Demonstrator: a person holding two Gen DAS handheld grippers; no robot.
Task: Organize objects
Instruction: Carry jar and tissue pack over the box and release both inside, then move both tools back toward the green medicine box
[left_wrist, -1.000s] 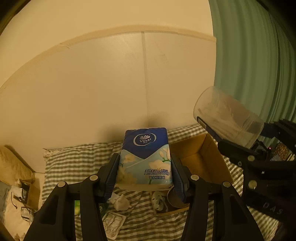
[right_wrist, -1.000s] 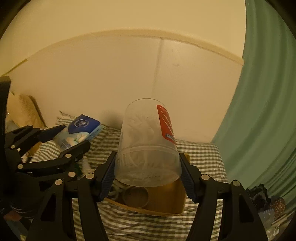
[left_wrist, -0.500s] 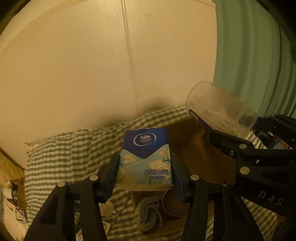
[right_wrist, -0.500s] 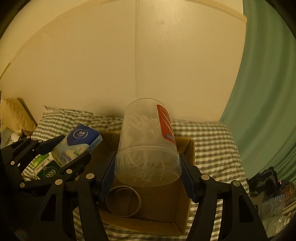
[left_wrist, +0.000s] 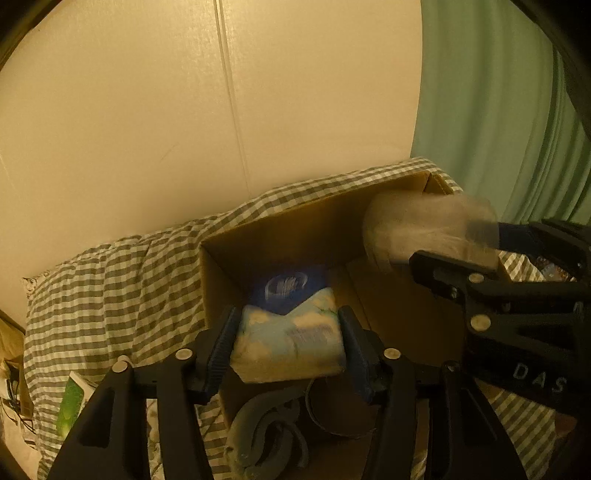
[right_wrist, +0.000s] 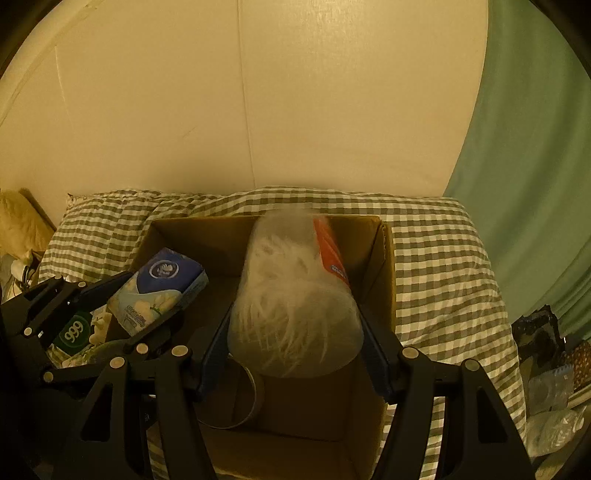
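Left-wrist view: left gripper (left_wrist: 288, 339) jaws clamp the tissue pack (left_wrist: 290, 332) over the cardboard box (left_wrist: 280, 236) — poised for release; right gripper (right_wrist: 295, 354) jaws pinch the clear tub (right_wrist: 295, 306) above the box's right side.

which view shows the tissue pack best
The right wrist view: the tissue pack is sharp there, logo and side both visible, held by the left claw over the cardboard box. In the left wrist view it is blurred, seen end-on.
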